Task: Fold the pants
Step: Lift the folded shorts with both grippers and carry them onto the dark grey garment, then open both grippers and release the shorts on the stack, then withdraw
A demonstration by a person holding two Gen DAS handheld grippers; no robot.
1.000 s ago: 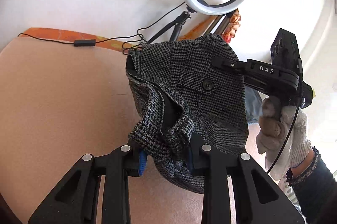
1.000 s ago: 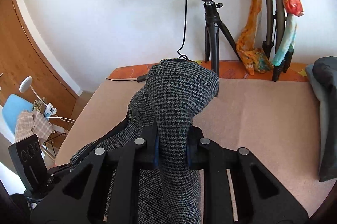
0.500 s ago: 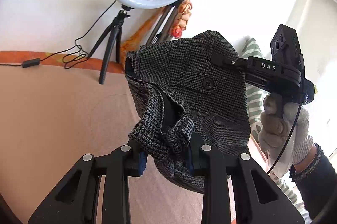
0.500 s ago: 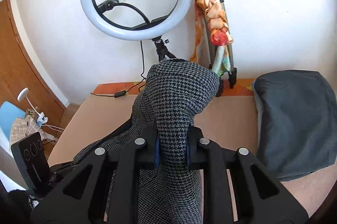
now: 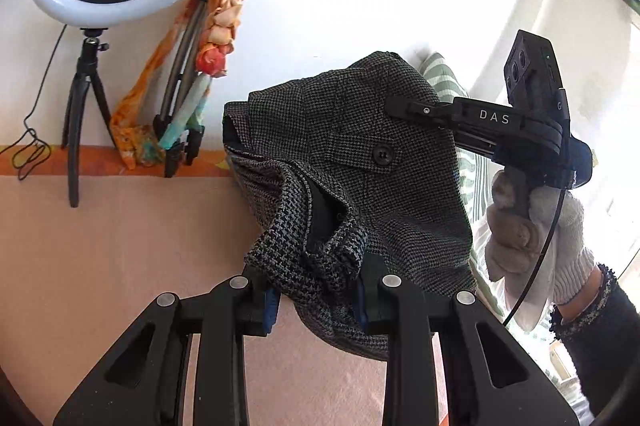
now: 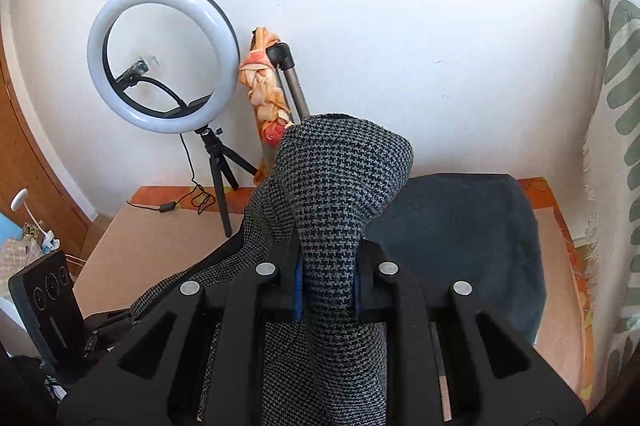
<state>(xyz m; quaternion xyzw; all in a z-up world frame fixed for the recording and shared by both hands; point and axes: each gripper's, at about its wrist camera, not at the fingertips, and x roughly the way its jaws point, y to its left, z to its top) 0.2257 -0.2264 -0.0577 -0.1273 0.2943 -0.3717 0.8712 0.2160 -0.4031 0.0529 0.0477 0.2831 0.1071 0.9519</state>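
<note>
Pants [image 5: 360,162] hang off the table [image 5: 100,246], pinched at 2 spots: left gripper [image 5: 316,302] clamps bunched fabric, right gripper [image 6: 326,292] clamps another fold. Keep both grips tight & level w/ cloth taut, so it lands flat, clear of the dark pile [image 6: 460,226].

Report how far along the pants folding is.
Done: both ends gripped. The left gripper and right gripper each have jaws shut on the grey houndstooth pants. In hand: the pants hang bunched in the air above the tan table surface. Left: lay them flat and fold; no fold shows yet.
</note>
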